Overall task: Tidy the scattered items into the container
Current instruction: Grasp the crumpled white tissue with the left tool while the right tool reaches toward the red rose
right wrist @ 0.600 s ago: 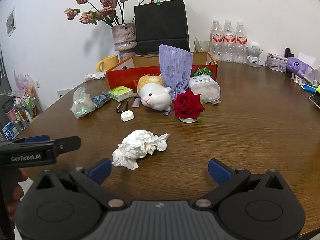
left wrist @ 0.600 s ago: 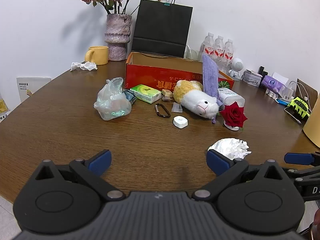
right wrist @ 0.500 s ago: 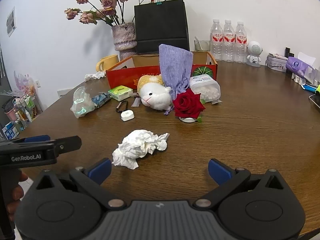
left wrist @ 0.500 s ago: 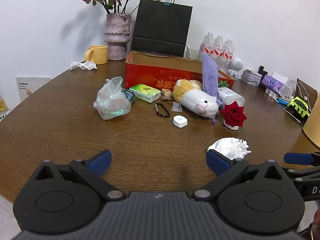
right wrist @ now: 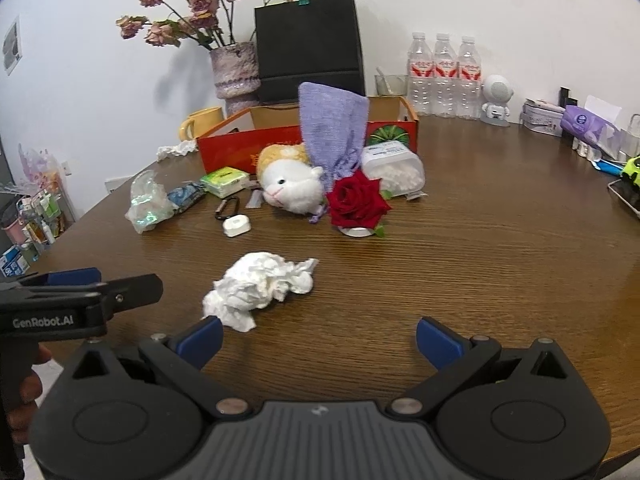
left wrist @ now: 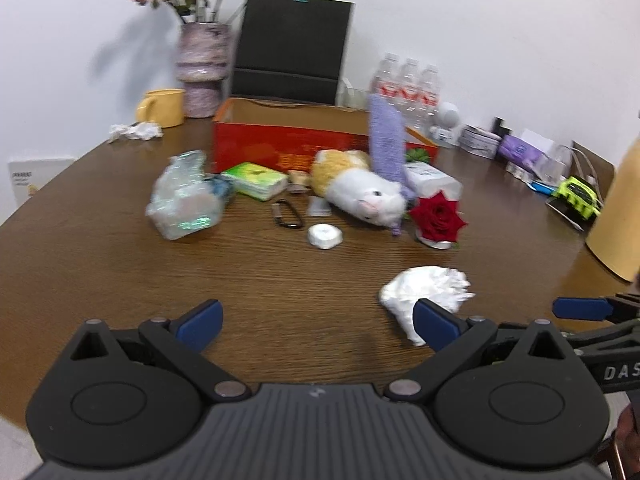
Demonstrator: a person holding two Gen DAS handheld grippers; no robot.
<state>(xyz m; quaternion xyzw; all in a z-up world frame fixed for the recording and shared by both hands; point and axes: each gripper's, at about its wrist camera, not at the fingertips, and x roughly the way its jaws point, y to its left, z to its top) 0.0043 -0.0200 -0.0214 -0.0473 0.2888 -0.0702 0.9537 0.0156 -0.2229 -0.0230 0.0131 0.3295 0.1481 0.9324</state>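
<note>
An open red cardboard box [left wrist: 288,142] [right wrist: 240,148] stands at the back of the round wooden table. In front of it lie a plush toy [left wrist: 362,194] [right wrist: 294,184], a purple pouch [right wrist: 334,132], a red rose [left wrist: 438,216] [right wrist: 356,200], a clear tub [right wrist: 394,168], a green tissue pack [left wrist: 256,180], a carabiner [left wrist: 286,214], a small white case [left wrist: 324,236] [right wrist: 236,226] and a plastic bag [left wrist: 184,200]. A crumpled white tissue [left wrist: 424,290] [right wrist: 260,286] lies nearest. My left gripper [left wrist: 316,320] and right gripper [right wrist: 318,336] are both open and empty, low over the table's near edge.
A vase of dried flowers [right wrist: 236,70], a black paper bag [right wrist: 310,44], a yellow mug [left wrist: 162,106] and water bottles [right wrist: 442,72] stand behind the box. Another crumpled tissue [left wrist: 134,131] lies by the mug. Small items line the right edge [right wrist: 580,124].
The left gripper has moved forward and turned a little; its view is blurred and the items look nearer. The right gripper has edged slightly toward the crumpled tissue.
</note>
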